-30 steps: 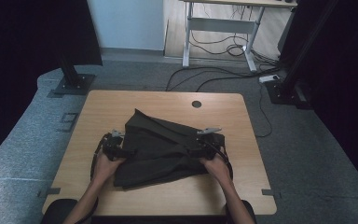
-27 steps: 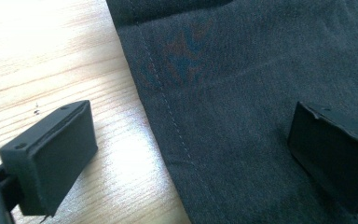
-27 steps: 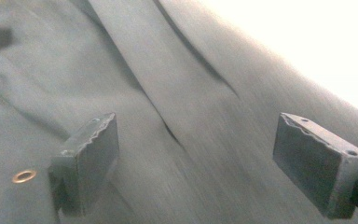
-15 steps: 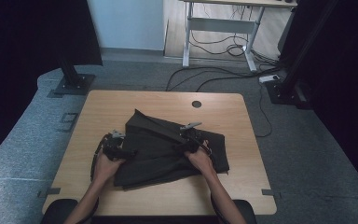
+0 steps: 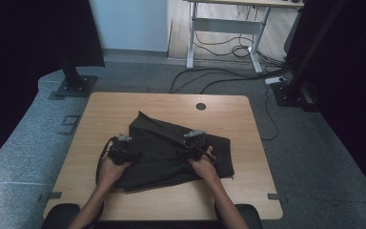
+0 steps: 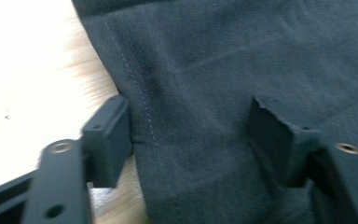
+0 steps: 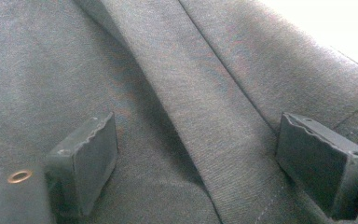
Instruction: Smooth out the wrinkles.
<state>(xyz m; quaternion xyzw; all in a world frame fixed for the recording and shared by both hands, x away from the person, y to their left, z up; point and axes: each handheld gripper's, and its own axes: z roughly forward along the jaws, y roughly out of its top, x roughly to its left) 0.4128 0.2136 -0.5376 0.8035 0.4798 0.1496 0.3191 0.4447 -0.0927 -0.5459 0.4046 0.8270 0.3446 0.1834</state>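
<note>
Since the earlier frames, the right tongs [image 5: 189, 151] have slid inward across the dark garment [image 5: 171, 152] toward its middle, while the left tongs [image 5: 125, 153] have kept to the garment's left edge and have just been closing, with the stitched hem between their jaws. In the left gripper view those jaws stand apart, one over bare tabletop [image 6: 32, 74], the other on the cloth [image 6: 205, 93], not yet pinching. The right tongs [image 7: 196, 154] hang spread above a raised fold, clamped on nothing. Beyond both pairs the garment lies rumpled, its far corner pointing toward the tabletop's cable hole [image 5: 200, 106]. The likely risk is that the left jaws catch several layers or slip off the hem, dragging the pile askew.
</note>
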